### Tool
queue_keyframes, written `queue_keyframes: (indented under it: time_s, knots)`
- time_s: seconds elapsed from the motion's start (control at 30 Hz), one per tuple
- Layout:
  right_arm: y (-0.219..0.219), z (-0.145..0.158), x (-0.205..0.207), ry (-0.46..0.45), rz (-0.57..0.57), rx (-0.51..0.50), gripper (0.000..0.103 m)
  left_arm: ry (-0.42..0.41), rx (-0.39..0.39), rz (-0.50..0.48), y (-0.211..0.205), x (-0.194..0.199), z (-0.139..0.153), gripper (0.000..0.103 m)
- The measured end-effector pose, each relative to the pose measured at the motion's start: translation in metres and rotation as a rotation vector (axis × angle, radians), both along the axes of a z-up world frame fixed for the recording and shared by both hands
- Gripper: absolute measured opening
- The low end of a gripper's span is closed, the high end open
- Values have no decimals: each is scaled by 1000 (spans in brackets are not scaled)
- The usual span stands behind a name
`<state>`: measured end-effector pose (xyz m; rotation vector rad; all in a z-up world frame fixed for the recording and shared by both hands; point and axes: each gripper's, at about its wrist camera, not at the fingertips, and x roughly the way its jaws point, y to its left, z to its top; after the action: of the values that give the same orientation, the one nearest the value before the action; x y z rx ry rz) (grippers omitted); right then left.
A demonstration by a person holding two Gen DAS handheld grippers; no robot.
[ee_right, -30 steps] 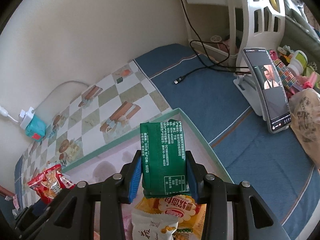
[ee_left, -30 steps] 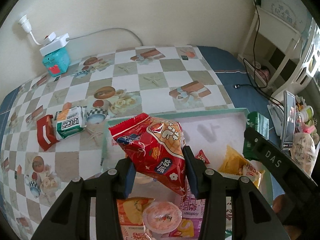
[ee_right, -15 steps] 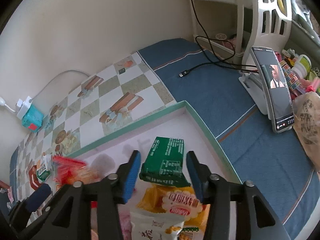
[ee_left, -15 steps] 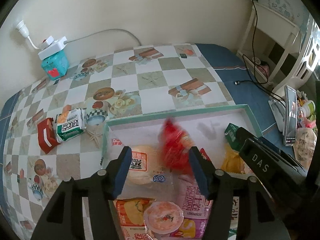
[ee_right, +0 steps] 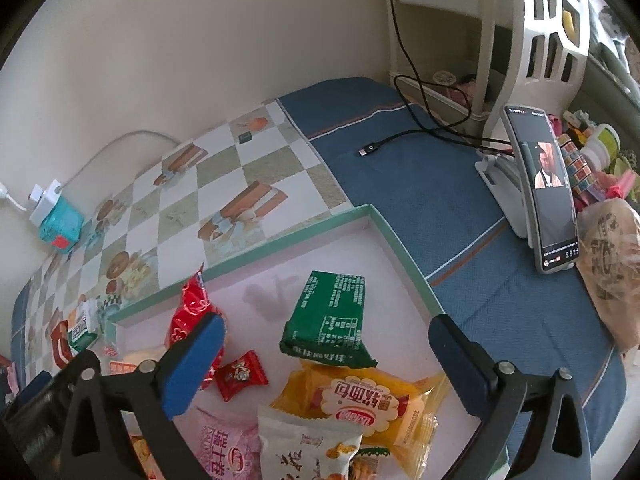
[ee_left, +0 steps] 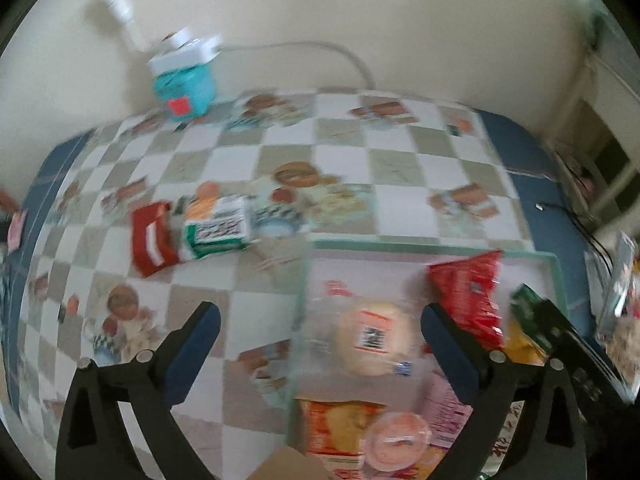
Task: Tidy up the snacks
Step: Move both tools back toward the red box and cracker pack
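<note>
A teal-rimmed tray (ee_left: 400,246) (ee_right: 280,244) holds several snacks. My left gripper (ee_left: 320,316) has its jaws opening wide over the tray's left rim, gripping nothing; a clear-wrapped bun (ee_left: 372,336) lies below. The red snack bag (ee_left: 468,292) (ee_right: 192,308) rests in the tray to its right. My right gripper (ee_right: 326,328) also has its jaws opening, and the green packet (ee_right: 332,312) lies flat in the tray between them, untouched by the pads. On the checked cloth outside the tray lie a green-and-white packet (ee_left: 218,232) and a red packet (ee_left: 152,240).
In the tray also lie a yellow bread pack (ee_right: 372,400), a small red candy (ee_right: 240,374), a white pack (ee_right: 308,452) and a jelly cup (ee_left: 396,440). A teal box (ee_left: 184,88) stands by the wall. A phone on a stand (ee_right: 548,196), a cable (ee_right: 400,140) and a brown bag (ee_right: 612,264) lie right.
Both grippers opened and let go: the red bag and the green packet dropped into the tray. The left gripper swung left toward the tray's left rim.
</note>
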<state>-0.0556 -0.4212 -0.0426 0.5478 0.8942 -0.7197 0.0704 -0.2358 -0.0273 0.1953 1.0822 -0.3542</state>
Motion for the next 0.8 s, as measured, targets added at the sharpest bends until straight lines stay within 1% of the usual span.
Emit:
queue_keyframes:
  time_s: [0.17,0.33,0.47,0.6,0.73,0.8]
  knots:
    - [9,6,7,37,13,0,103,46,50,112,28,20,-3,101]
    - [22,14,14,92,24,-8,103,81,16,213,64,37,1,101]
    - [36,27,19,95,43,-17,103,93,-7,260,88,49,7,101]
    - [49,38,24,71,52,9,103,82,-15,313,118,59,17,101]
    - [67,46,35,82,72,-30,103,50,-4,345,144,68,28,101]
    - [72,47,38,82,72,-27,103,38,1,363,157,72,32,101]
